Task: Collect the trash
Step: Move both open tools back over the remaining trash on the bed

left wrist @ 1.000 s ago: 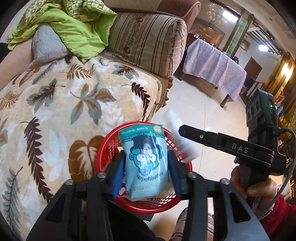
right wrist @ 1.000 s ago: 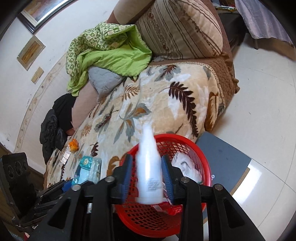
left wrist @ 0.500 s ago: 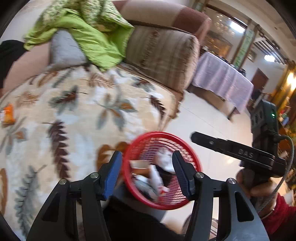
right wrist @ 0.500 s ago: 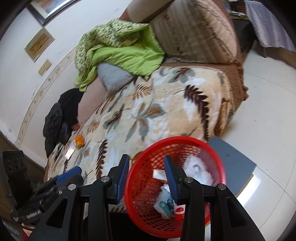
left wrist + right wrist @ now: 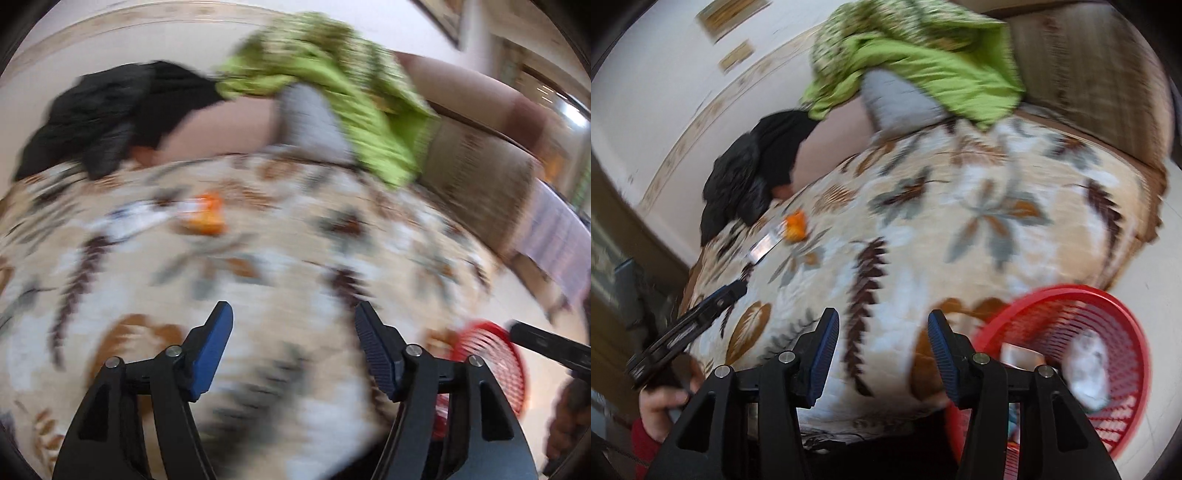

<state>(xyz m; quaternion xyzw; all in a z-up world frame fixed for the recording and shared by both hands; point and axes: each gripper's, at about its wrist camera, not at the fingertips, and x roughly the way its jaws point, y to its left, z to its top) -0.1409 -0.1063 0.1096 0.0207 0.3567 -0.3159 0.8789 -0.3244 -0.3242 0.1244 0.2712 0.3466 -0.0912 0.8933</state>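
Both hand-held grippers, left (image 5: 293,345) and right (image 5: 882,347), are swinging from the basket (image 5: 1115,306) empty, jaws opening; orange wrapper (image 5: 796,225) is lying beyond it on the bed, nearer the left.

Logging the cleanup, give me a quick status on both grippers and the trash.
Left hand-held gripper and right hand-held gripper: jaws opening, nothing between. Orange wrapper and silvery wrapper lie on the leaf blanket. Red basket holds trash. Path clear.
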